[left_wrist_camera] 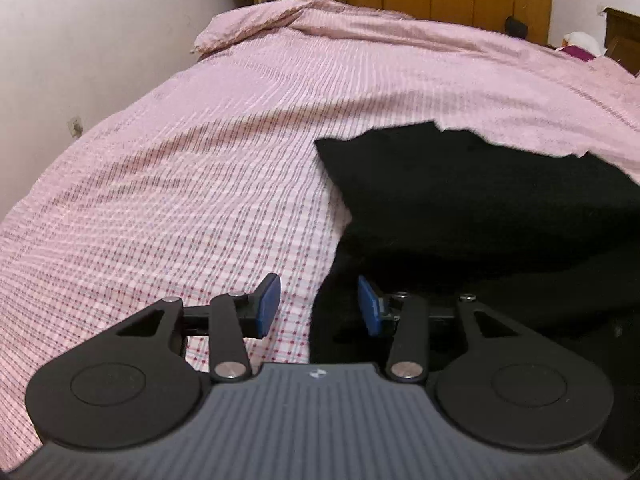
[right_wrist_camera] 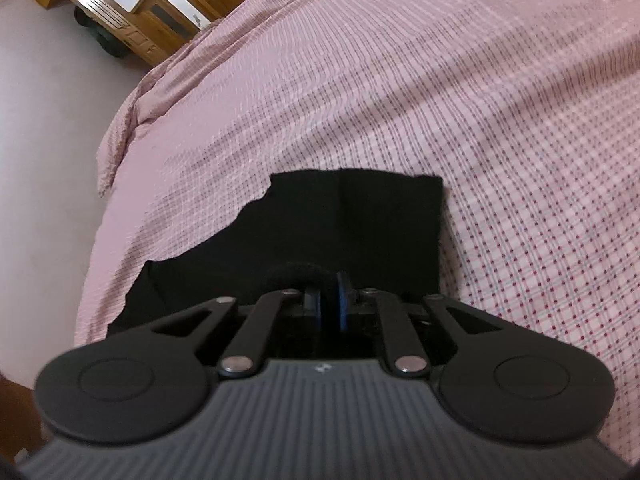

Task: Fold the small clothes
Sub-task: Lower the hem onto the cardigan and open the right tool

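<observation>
Black garment point(left_wrist_camera: 460, 208) spread on pink checked bedcover point(left_wrist_camera: 180, 184), filling the right and lower right of the left wrist view, edge running down the middle toward the bottom. Left gripper point(left_wrist_camera: 318, 304) at lower centre, blue pads point(left_wrist_camera: 268, 300) spread apart, one over bedcover, the other over dark cloth, nothing pinched between them. In the right wrist view, same garment point(right_wrist_camera: 360, 220) in the centre, folded edge square at upper right, ragged outline at left. Right gripper point(right_wrist_camera: 330, 306) at lower centre, fingers nearly pressed together, pinching a rounded fold of black cloth bulging just above the pads. Wooden furniture point(right_wrist_camera: 132, 20) in the upper left corner, white wall point(left_wrist_camera: 80, 40) at left.
</observation>
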Tool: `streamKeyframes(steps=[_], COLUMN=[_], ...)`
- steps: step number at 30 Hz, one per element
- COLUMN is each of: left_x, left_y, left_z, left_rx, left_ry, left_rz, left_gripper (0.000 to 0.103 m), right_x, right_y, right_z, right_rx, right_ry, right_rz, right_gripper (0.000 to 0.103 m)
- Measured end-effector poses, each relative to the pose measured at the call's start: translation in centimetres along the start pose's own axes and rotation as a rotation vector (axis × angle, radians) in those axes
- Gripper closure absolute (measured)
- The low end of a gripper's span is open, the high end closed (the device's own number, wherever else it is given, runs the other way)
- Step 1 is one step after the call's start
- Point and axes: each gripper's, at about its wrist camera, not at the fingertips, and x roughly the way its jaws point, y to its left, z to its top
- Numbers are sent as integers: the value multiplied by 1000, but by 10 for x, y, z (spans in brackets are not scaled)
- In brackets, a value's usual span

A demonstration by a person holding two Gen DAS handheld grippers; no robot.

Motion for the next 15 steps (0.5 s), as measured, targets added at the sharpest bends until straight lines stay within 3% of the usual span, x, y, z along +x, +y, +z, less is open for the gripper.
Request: streamKeyframes(steps=[2,4,6,10,15], left_x=[-10,-19,-24,-18,2], left_y=[-1,-2,-4,-11,-23], left_z=[5,11,17,29,37], left_rx=[10,20,19,19,-2], left_ry=[-25,-50,-64,-64,-54], left_rz=[-7,-16,-32,-49,-66], left_gripper=[54,54,54,54,54], right_x=[-8,-22,-34,-49,-55], right_y=[-1,0,2,-1,-8], right_z=[-4,-8,-10,-11,-30], right_rx=[-21,-58,-102,-152,-157], right_ry=[-15,-62,-115,-133,-124], right_rz=[14,-12,-43,-51,13], right_gripper=[84,65,53,51,51])
